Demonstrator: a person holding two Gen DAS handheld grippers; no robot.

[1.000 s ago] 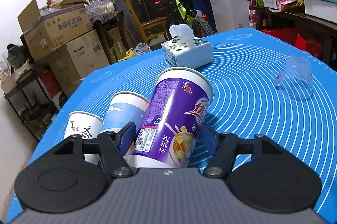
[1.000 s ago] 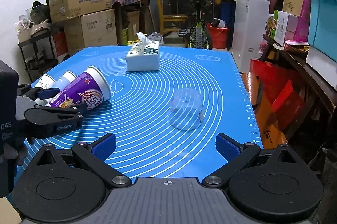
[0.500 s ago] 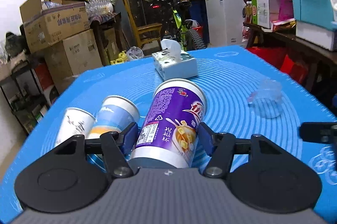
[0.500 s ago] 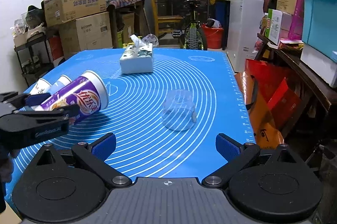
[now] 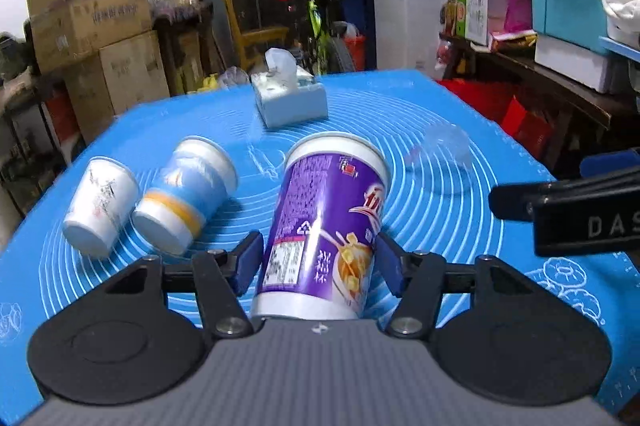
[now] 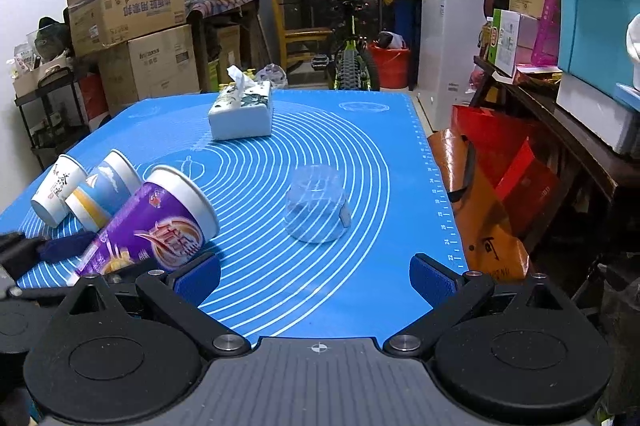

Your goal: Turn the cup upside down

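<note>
Two paper cups [image 5: 148, 203] lie on their sides at the left of the blue mat [image 5: 460, 226], and the purple cup [image 5: 326, 226] sits just right of them, pinched between the blue pads of the left gripper [image 5: 320, 262]. Its white rim points far and slightly up, its base near the gripper body. A second ago the same cup filled more of the left view and leaned up and to the right; now it is straighter between the fingers and the view takes in more of the mat, so the gripper appears to have lifted and pulled back with the cup in hold. Motion blur on the cups and tissue box [image 5: 290, 97] agrees that the left gripper is moving.

From the right view the purple cup [image 6: 160, 226] hangs tilted above the mat [image 6: 312, 282], rim up and to the right, apparently clear of the surface. The right gripper [image 6: 316, 276] has its fingers spread wide with nothing between them. It has come closer to the left one, and its black finger now reaches into the right edge of the left view.

A clear cup [image 6: 318, 207] rests mouth-down at mid-mat, seemingly done already. For the purple cup, the flip seems only begun: it still needs turning over until the rim faces down, then setting on the mat.
</note>
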